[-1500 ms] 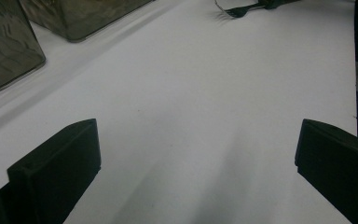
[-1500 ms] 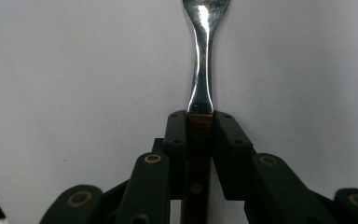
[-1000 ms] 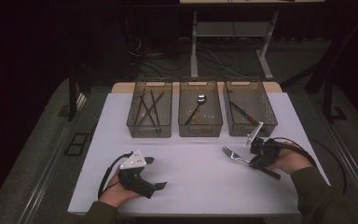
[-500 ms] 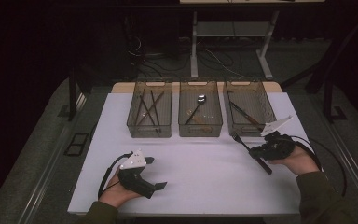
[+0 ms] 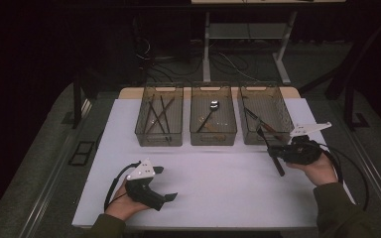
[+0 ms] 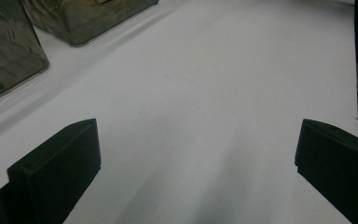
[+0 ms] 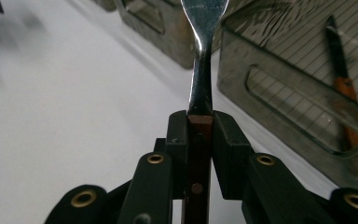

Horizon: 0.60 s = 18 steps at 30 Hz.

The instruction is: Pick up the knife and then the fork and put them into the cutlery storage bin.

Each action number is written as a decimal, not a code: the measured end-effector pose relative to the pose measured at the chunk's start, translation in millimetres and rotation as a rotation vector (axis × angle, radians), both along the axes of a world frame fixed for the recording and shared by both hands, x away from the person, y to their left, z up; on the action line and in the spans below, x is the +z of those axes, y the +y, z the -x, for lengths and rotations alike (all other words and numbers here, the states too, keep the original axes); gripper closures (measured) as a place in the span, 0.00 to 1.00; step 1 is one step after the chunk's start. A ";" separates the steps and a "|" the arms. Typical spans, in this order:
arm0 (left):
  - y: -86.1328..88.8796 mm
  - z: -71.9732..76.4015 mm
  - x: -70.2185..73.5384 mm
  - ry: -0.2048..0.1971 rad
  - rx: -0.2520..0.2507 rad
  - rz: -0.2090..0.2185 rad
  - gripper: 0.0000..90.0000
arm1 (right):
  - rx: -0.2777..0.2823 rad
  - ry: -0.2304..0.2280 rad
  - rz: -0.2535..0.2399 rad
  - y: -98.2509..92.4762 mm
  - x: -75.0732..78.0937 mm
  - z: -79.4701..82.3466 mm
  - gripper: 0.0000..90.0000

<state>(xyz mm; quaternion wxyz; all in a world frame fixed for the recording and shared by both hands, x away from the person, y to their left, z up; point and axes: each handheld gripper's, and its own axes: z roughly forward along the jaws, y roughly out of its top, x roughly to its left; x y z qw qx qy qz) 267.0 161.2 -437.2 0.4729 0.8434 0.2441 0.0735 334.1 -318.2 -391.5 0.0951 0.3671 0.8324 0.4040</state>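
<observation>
Right claw (image 5: 273, 148) pinching fork (image 7: 199, 70) — now raised beside right bin (image 5: 265, 116); left claw (image 5: 166, 191) spread, unmoved.

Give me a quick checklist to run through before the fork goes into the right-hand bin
1. Grip: right hand-held gripper clamps the fork by its wooden handle. Ok.
2. Fork off the table: lifted. Ok.
3. Fork over the right bin: its head sits at the near wall. Not ok.
4. Room in that bin: a few utensils lie there, space beside them. Ok.
5. Left hand-held gripper out of the way: open, low over the table's near left. Ok.
6. Right bin holds forks: cannot tell.
</observation>
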 end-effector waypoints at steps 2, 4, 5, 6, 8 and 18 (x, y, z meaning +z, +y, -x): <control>-0.2 -0.4 -0.5 0.000 -0.001 0.001 0.00 | -0.021 -0.010 -0.010 -1.0 1.5 0.6 0.86; -0.2 -1.1 -1.4 -0.002 -0.002 -0.002 0.00 | -0.045 -0.028 -0.032 -2.9 3.1 0.4 0.86; 0.0 -1.4 -1.5 -0.005 -0.001 -0.002 0.00 | -0.058 -0.038 -0.042 -3.7 3.8 0.1 0.86; 0.2 -1.9 -1.5 -0.009 0.003 -0.001 0.00 | -0.069 -0.052 -0.048 -4.6 4.3 -0.2 0.86; 0.9 -2.7 -1.5 -0.010 0.007 0.003 0.00 | -0.089 -0.067 -0.068 -6.2 6.5 -0.4 0.86; -0.1 -3.3 -2.9 0.019 0.021 -0.002 0.00 | -0.190 -0.163 -0.149 -13.2 19.4 -7.5 0.86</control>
